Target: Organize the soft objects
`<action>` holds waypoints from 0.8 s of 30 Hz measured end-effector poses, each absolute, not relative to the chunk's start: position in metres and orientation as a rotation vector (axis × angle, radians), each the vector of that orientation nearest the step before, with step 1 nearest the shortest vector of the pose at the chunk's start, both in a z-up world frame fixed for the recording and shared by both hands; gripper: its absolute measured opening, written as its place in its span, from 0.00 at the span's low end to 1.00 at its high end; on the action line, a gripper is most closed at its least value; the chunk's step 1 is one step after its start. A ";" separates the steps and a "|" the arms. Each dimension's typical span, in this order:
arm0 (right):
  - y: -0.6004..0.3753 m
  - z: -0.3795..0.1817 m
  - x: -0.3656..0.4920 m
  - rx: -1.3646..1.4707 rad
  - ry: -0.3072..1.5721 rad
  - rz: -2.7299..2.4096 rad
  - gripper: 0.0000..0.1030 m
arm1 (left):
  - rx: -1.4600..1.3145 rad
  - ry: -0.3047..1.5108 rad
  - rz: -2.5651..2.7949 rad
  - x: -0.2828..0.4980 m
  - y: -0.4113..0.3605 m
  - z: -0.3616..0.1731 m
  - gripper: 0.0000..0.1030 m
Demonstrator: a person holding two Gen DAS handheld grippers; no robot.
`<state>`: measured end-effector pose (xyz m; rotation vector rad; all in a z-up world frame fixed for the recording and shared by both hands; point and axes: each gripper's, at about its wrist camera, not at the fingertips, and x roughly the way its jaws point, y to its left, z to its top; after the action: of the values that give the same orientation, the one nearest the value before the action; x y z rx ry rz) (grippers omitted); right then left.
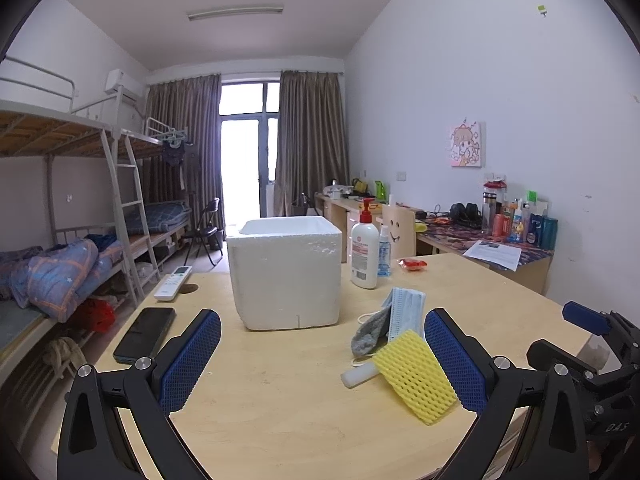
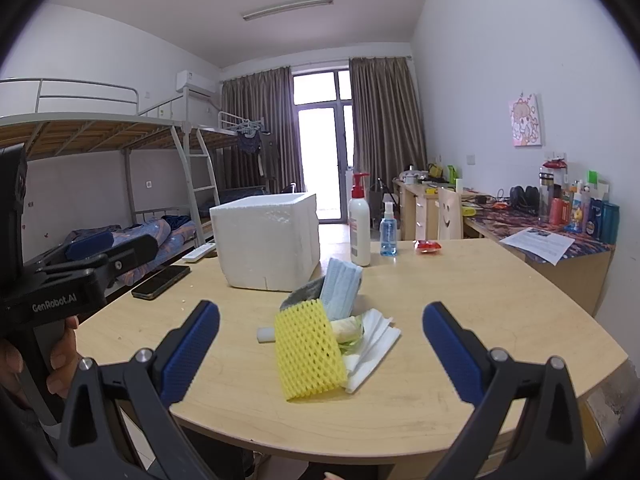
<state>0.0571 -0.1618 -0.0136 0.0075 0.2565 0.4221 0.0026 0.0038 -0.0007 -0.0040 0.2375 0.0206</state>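
Polystyrene, white and open-topped, the box [image 2: 267, 240] stands left of centre on the pale wood worktop [image 2: 460, 300] and is the likely home for the soft things. Farther left a black phone [image 2: 161, 281] and a white remote [image 2: 199, 253] lie near the worktop's edge, well clear of the work.

The left gripper [image 1: 322, 354] hovers low over bare worktop with its blue fingers [image 1: 191, 360] spread wide and nothing between them; the box is straight ahead of it.

To the right of the box sits the heap of soft things: a yellow foam net [image 2: 309, 350] on the near side, a grey cloth [image 2: 303, 294] and a pale blue face mask [image 2: 341, 286] behind it, white tissue [image 2: 374, 346] spilling out to the right, and a small white cylinder [image 2: 265, 335] poking out at the left. They overlap, so each touches its neighbour. The right gripper [image 2: 321, 350] is lined up on this heap, fingers [image 2: 452, 350] wide and empty.

My judgement: take the foam net first, since it lies nearest. Close on it across its short width, gently, because the mesh will crush and spring. Lift straight up so the tissue underneath does not drag along.

Beyond the heap a pump bottle [image 2: 359, 224], a blue spray bottle [image 2: 388, 232] and a red packet [image 2: 428, 246] stand apart; they look firm and should stay put.
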 end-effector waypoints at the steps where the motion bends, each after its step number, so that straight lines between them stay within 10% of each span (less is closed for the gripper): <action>1: -0.162 -0.014 0.057 0.007 0.256 0.421 1.00 | -0.003 0.235 0.025 0.002 0.004 -0.001 0.99; 24: -0.162 -0.014 0.058 0.009 0.257 0.425 1.00 | -0.009 0.222 0.044 0.002 0.005 0.000 0.99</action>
<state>0.0584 -0.1624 -0.0135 0.0094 0.2572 0.4249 0.0016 0.0046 -0.0005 -0.0095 0.2223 0.0444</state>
